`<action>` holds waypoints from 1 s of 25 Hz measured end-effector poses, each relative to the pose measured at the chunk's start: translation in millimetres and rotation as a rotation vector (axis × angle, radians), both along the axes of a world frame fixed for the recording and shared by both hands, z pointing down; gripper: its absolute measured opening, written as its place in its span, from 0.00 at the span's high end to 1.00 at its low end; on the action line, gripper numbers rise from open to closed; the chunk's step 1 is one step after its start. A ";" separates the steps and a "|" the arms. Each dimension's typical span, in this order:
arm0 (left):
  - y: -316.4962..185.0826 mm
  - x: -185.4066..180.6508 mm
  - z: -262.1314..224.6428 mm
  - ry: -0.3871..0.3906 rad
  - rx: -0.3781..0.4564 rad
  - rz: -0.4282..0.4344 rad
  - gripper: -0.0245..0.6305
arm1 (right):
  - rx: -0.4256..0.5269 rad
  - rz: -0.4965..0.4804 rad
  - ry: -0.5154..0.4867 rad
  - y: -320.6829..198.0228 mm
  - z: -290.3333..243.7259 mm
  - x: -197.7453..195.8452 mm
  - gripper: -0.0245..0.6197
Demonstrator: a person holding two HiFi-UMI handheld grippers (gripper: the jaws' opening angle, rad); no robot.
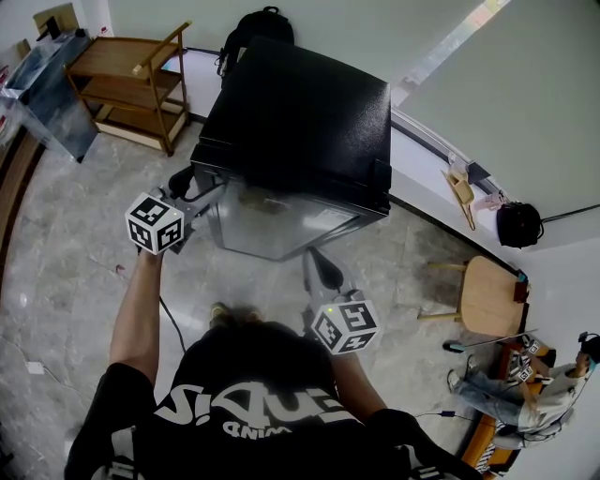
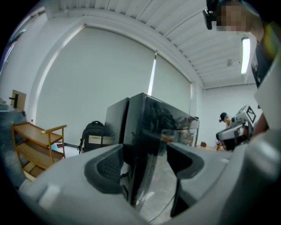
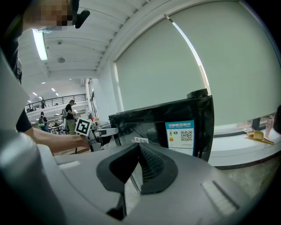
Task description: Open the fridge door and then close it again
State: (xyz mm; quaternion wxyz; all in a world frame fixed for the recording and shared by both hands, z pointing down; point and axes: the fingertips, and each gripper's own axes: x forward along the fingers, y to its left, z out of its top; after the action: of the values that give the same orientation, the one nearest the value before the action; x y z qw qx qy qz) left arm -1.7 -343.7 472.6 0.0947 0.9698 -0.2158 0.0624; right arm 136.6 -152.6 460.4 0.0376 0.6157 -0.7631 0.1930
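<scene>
A small black fridge (image 1: 300, 112) stands on the tiled floor, its glossy door (image 1: 281, 225) facing me. My left gripper (image 1: 211, 192) is at the door's left edge. In the left gripper view the gripper (image 2: 147, 165) is open, and the door's edge (image 2: 136, 149) stands between the pads (image 2: 107, 167) with a slim gap on the left. My right gripper (image 1: 315, 258) hangs low before the door; its pads (image 3: 149, 165) meet, so it is shut on nothing. The door (image 3: 175, 118) carries an energy label and lies close to the body.
A wooden shelf (image 1: 131, 80) stands at the far left and a black backpack (image 1: 258, 28) behind the fridge. To the right are a wooden stool (image 1: 487, 295), a black bag (image 1: 518, 223) and a seated person (image 1: 506, 384). A cable (image 1: 173, 323) lies by my feet.
</scene>
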 end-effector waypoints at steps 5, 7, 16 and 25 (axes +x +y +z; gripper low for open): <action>1.2 -0.9 1.7 -0.008 -0.001 -0.019 0.49 | 0.004 -0.003 0.004 0.0 0.2 2.8 0.97; 1.0 -0.9 1.0 -0.009 -0.004 -0.025 0.49 | 0.003 -0.005 0.003 -0.3 -0.1 3.7 0.97; 12.4 -6.0 -0.3 -0.014 -0.005 -0.057 0.50 | 0.001 -0.013 -0.002 2.4 0.4 11.7 0.97; 64.9 -29.5 0.6 0.009 0.000 -0.129 0.54 | 0.009 -0.060 -0.002 8.0 3.5 2.5 0.97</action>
State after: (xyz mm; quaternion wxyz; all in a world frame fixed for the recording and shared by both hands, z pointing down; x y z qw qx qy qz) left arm -31.2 -278.8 473.2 0.0993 0.9542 -0.2776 0.0520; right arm 139.1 -144.6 463.9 0.0399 0.5926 -0.7819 0.1892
